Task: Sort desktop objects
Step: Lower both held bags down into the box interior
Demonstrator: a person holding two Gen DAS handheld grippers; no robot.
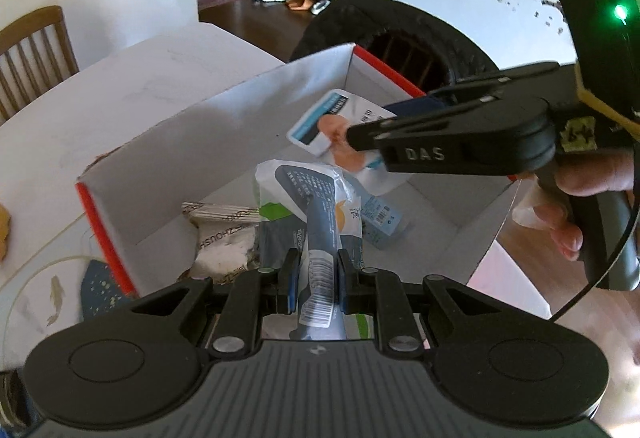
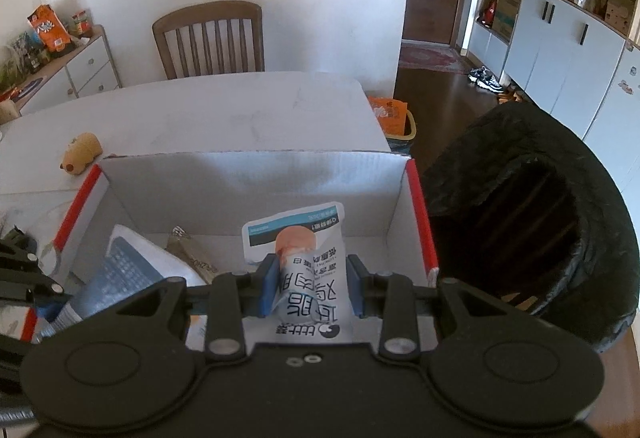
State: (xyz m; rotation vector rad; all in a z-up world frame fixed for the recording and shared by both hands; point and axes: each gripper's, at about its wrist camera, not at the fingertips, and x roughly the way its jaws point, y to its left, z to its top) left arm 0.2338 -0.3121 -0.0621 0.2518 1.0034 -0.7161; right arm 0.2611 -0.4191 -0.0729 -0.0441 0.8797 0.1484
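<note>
A white cardboard box [image 1: 224,141] with red edges stands on the table; it also shows in the right wrist view [image 2: 256,177]. My left gripper [image 1: 318,278] is shut on a grey-blue and white packet [image 1: 320,222] and holds it over the box's near side. My right gripper [image 2: 312,290] is shut on a white snack packet with an orange picture [image 2: 300,262] and holds it inside the box. In the left wrist view the right gripper [image 1: 400,133] reaches in from the right with that packet [image 1: 340,121]. A silver packet [image 1: 224,238] lies on the box floor.
A black-lined bin [image 2: 540,226] stands right of the box, off the table edge. A small tan toy [image 2: 82,151] lies on the white table [image 2: 240,105] to the left. A wooden chair [image 2: 210,37] stands behind the table. A fish-patterned mat [image 1: 52,294] lies left of the box.
</note>
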